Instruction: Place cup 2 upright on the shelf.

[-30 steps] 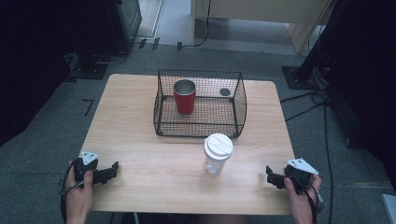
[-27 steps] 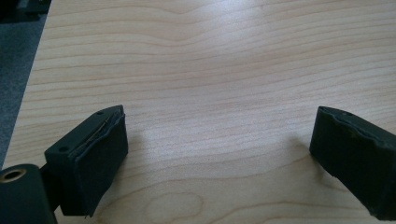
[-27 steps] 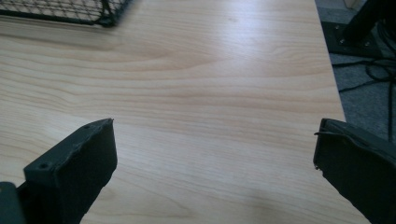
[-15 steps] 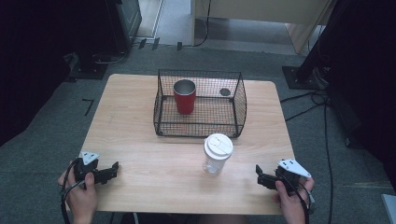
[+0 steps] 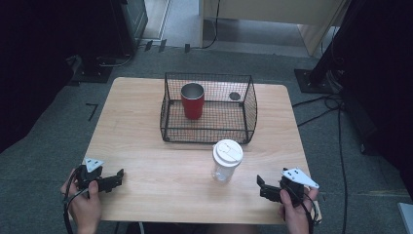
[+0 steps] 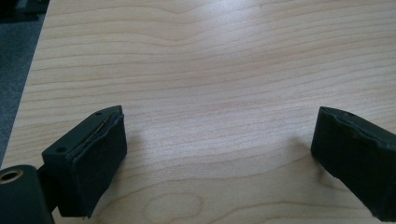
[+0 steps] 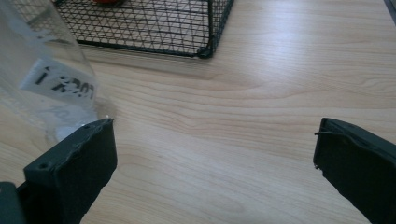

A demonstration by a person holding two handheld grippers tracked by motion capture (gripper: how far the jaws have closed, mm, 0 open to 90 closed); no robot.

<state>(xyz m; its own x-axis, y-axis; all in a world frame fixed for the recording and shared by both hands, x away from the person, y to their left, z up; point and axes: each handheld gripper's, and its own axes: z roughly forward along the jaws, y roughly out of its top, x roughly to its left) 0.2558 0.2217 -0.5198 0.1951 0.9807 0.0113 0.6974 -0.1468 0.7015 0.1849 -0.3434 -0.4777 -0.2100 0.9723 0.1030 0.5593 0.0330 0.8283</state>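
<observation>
A clear plastic cup with a white lid [image 5: 227,160] stands upright on the wooden table [image 5: 146,141], just in front of a black wire basket [image 5: 209,127]. Inside the basket stands a red cup [image 5: 192,101]. My right gripper [image 5: 261,187] is open near the front right edge, a short way right of the clear cup. In the right gripper view its jaws [image 7: 215,140] are wide apart, with the clear cup [image 7: 46,79] just beyond the left jaw. My left gripper [image 5: 118,178] is open at the front left, and in its own view [image 6: 217,121] there is bare wood between its jaws.
A small dark round object [image 5: 234,96] lies in the basket's back right corner. The basket's near corner [image 7: 205,51] shows ahead in the right gripper view. Cables [image 5: 336,126] trail over the grey floor to the right of the table.
My right gripper has slid left along the front edge, closer to the clear cup. The left gripper, both cups and the basket have stayed put.
</observation>
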